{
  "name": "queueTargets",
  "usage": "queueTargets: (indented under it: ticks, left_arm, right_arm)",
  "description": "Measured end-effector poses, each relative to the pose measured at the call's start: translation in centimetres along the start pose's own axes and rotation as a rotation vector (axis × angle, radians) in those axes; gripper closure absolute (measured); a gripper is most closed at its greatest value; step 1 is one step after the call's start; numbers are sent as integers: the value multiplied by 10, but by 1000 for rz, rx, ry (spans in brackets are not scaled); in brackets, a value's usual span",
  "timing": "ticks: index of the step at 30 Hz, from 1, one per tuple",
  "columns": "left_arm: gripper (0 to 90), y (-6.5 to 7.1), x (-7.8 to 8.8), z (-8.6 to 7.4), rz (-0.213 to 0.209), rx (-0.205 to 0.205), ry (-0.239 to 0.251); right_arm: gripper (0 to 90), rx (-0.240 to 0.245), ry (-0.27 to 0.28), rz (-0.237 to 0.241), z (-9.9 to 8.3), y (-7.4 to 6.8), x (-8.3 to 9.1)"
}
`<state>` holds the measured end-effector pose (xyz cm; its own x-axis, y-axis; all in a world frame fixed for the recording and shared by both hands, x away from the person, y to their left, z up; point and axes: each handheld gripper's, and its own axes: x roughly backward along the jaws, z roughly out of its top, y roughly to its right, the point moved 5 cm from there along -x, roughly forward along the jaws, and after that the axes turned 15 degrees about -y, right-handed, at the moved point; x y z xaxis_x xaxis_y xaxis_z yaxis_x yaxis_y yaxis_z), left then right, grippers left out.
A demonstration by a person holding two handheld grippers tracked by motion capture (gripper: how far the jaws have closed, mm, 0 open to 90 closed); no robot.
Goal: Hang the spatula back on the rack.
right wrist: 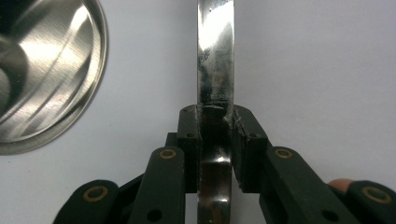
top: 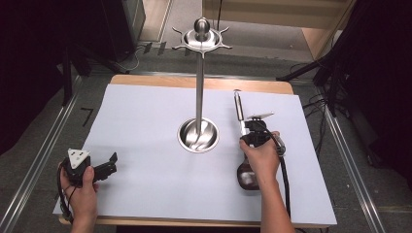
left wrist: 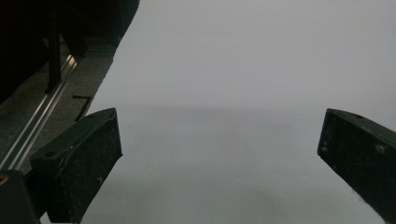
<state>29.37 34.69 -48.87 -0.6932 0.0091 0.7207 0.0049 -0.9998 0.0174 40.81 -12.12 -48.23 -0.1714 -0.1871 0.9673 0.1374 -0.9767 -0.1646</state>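
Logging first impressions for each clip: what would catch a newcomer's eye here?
The tall steel stand at the table's centre, rising from a round dish base to a hooked crown. Just right of it, the right gripper is shut on the handle of a steel ladle lying on the white sheet. The left gripper rests open near the left edge.

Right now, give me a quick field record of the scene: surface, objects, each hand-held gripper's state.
surface: white sheet on a wooden table
stand: tall steel stand, round dished base, hook ring at its top, near the table's middle
ladle: steel ladle lying flat, right of the stand, bowl end nearest the person
left hand-held gripper: open, holding nothing, at the sheet's left edge
right hand-held gripper: shut on the ladle's handle
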Motion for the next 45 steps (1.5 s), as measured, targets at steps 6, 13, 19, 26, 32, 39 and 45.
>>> queueTargets:
  ticks: [6, 13, 19, 26, 32, 39, 45]
  left_arm:
    - [4, 0, 0, 0, 1, -1, -2]
    - [3, 0, 0, 0, 0, -1, -2]
    - [3, 0, 0, 0, 0, -1, -2]
    - [4, 0, 0, 0, 2, -2, -4]
    - [3, 0, 0, 0, 3, 0, -2]
    - [3, 0, 0, 0, 3, 2, 1]
    - [3, 0, 0, 0, 4, 0, 1]
  right_arm:
    - [765, 23, 48, 22, -1, -1, 4]
    - [765, 22, 161, 30, -1, -3, 11]
    - [765, 23, 245, 65, -2, -2, 17]
    - [765, 49, 345, 114, -5, -5, 25]
    - [765, 84, 439, 142, -7, -9, 34]
    - [765, 124, 509, 183, -11, -14, 42]
    - [765, 150, 588, 240, -16, -16, 51]
